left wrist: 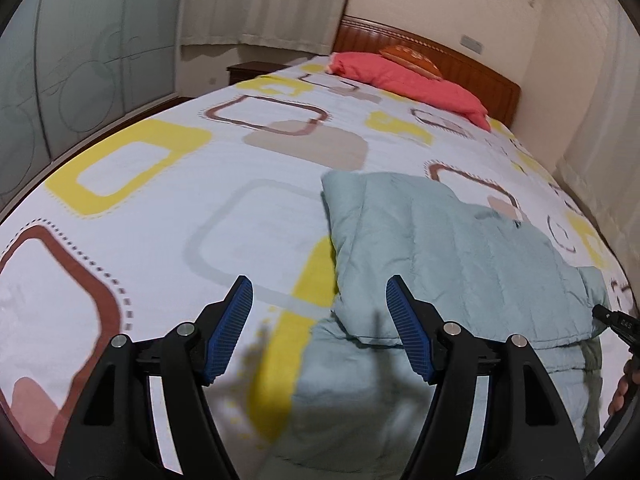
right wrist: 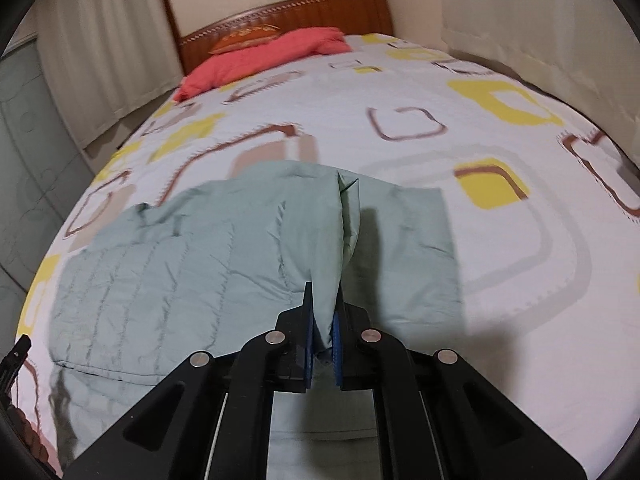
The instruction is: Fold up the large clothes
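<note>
**Right gripper clamps a fold of the quilted jacket; left gripper hangs wide open above the bed**

Nearest to us in the right wrist view, the right gripper (right wrist: 322, 320) has its blue pads pressed tight on a pinched ridge of a pale green quilted jacket (right wrist: 180, 272). The fabric rises from the bed into the jaws, and a sleeve-like flap lies flat to the right of them.

In the left wrist view, the left gripper (left wrist: 320, 320) holds its jaws wide apart with nothing between them. It hangs over the jacket's near left edge, where the green fabric meets the bedspread (left wrist: 160, 208).

The jacket lies on the near half of the bed. To its left in the left view and to its right in the right view, we see broad stretches of bare bedspread printed with yellow, brown and beige rounded squares.

Only the left view shows a person's fingers (left wrist: 622, 390) and part of the other gripper at its right rim. Only the right view shows the clamped fold.

Farther off, a coral-red pillow (right wrist: 260, 58) lies near the wooden headboard (right wrist: 288, 10), with an orange patterned cushion (right wrist: 244, 38) behind it. The left view also shows a dark nightstand (left wrist: 250, 70) beside the bed, pale curtains (left wrist: 264, 0) and a frosted wardrobe (left wrist: 68, 60) along the left edge.
</note>
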Tool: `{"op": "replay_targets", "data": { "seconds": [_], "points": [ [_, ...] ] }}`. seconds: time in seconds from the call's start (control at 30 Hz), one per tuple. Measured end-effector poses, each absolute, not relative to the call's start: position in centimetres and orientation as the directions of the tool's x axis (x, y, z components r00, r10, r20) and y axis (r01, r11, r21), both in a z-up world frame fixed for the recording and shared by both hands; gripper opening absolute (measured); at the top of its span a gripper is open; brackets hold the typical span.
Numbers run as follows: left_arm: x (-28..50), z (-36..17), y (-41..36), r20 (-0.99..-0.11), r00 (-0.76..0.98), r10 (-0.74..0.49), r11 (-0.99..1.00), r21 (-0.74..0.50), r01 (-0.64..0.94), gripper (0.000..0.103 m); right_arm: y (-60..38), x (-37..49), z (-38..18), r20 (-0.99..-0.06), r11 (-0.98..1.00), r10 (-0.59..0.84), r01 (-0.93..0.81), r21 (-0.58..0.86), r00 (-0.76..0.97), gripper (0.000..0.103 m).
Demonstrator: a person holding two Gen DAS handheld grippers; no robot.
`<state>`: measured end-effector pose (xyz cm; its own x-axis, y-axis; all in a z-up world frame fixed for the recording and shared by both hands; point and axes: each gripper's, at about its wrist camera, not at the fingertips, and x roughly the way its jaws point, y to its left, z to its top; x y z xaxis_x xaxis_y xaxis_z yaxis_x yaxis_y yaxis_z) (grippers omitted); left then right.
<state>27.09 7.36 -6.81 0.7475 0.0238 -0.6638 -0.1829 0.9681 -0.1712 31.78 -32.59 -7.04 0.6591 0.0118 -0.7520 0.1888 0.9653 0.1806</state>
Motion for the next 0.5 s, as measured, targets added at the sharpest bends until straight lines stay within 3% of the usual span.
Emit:
{"op": "replay_targets", "data": {
  "seconds": [0.1,0.17,0.23,0.27,0.3,0.4,0.5],
  "points": [
    [27.8,-7.3,5.9,-0.677,0.736,0.013,0.974,-0.158,-0.163,0.069,-33.7,31.7,-8.4,-0.777,0.961,0.033,0.195,0.199,0.628,0.007],
    [28.3,-7.8,5.0,-0.688,0.726,0.011,0.979,-0.139,-0.147,0.069,-34.1,31.6,-9.2,-0.795,0.958,0.041,0.203,0.204,0.606,0.015],
    [28.6,-7.9,4.5,-0.694,0.72,0.01,0.982,-0.128,-0.137,0.069,-34.3,31.6,-9.3,-0.802,0.96,0.024,0.209,0.184,0.596,0.039],
    [28.8,-7.9,4.4,-0.693,0.721,0.012,0.983,-0.124,-0.135,0.069,-34.3,31.3,-9.0,-0.793,0.961,0.008,0.215,0.174,0.609,0.058],
    [28.9,-7.9,4.4,-0.692,0.722,0.015,0.983,-0.121,-0.137,0.069,-34.5,30.9,-8.6,-0.782,0.962,-0.006,0.218,0.167,0.624,0.063],
    [29.8,-7.8,4.7,-0.693,0.721,0.023,0.981,-0.124,-0.151,0.069,-34.2,30.4,-6.7,-0.738,0.966,-0.076,0.234,0.113,0.67,0.063],
    [31.0,-7.8,4.6,-0.695,0.718,0.023,0.978,-0.134,-0.161,0.069,-33.2,31.7,-5.8,-0.728,0.975,-0.029,0.18,0.131,0.685,0.063]
  ]
}}
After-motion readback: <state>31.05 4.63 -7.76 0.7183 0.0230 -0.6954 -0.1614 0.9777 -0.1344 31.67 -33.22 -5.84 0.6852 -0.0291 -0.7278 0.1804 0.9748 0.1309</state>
